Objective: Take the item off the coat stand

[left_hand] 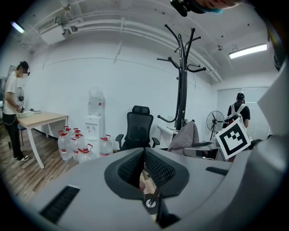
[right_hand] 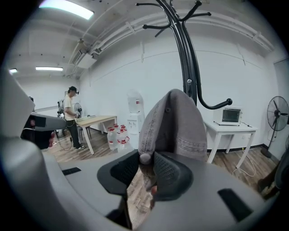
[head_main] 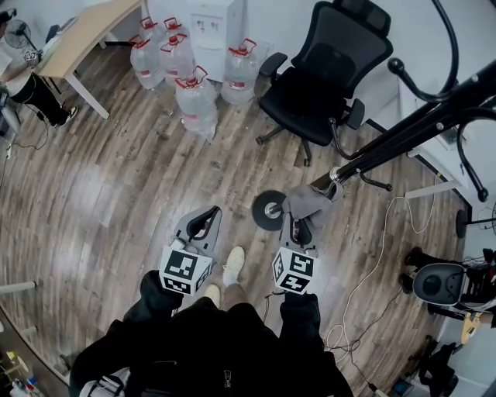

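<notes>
As right gripper (right_hand: 145, 164) clamps cap (right_hand: 174, 122), coat stand (right_hand: 184, 54), chair (head_main: 325, 70), bottles (head_main: 194, 97) behind

floor (head_main: 108, 194): dark wood planks | walls (left_hand: 90, 76): white | far left: wooden desk (head_main: 89, 35), water jugs (head_main: 194, 97), white dispenser (head_main: 213, 23) | far: 1 black office chair (head_main: 322, 77) | ceiling: strip lights (left_hand: 247, 50) lit

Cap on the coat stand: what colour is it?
The cap is plain grey with stitched seams; it shows best in the right gripper view.

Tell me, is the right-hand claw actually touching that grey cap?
Touching. The right gripper view shows the right gripper closed on the grey cap, with the cap's lower edge pinched between the two pads.
</notes>
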Tool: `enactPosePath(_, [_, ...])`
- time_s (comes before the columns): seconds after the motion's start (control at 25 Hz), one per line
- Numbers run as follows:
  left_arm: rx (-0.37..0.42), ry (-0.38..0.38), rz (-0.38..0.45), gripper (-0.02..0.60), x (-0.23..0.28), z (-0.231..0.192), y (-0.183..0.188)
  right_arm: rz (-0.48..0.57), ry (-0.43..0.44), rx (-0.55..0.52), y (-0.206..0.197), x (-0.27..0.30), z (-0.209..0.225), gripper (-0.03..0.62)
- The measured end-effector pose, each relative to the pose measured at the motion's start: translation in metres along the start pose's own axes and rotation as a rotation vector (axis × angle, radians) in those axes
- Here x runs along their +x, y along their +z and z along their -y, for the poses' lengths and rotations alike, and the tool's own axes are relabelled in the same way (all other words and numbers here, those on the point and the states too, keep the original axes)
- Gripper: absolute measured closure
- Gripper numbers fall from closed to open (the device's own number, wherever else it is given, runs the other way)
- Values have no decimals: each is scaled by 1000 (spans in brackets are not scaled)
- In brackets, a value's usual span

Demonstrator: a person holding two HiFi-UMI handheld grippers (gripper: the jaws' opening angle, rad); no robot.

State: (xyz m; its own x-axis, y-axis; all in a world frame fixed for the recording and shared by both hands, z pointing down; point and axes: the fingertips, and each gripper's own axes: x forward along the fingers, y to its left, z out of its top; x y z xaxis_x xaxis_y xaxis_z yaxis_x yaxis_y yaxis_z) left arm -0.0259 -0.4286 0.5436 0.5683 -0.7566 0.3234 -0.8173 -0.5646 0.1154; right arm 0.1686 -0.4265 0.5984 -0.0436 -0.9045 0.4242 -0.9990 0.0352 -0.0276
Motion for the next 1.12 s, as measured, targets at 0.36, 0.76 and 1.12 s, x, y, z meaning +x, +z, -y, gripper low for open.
enactPosePath(0.36, [6, -13, 15, 554, -5, 5, 0, 6, 20, 6, -2, -9, -3, 493])
enactPosePath(0.76, [13, -2, 59, 554, -37, 9, 21, 64, 13, -16, 29, -42, -10, 494])
enactPosePath(1.12, [17, 15, 123, 554, -89, 11, 36, 143, -6, -49, 58, -89, -26, 493])
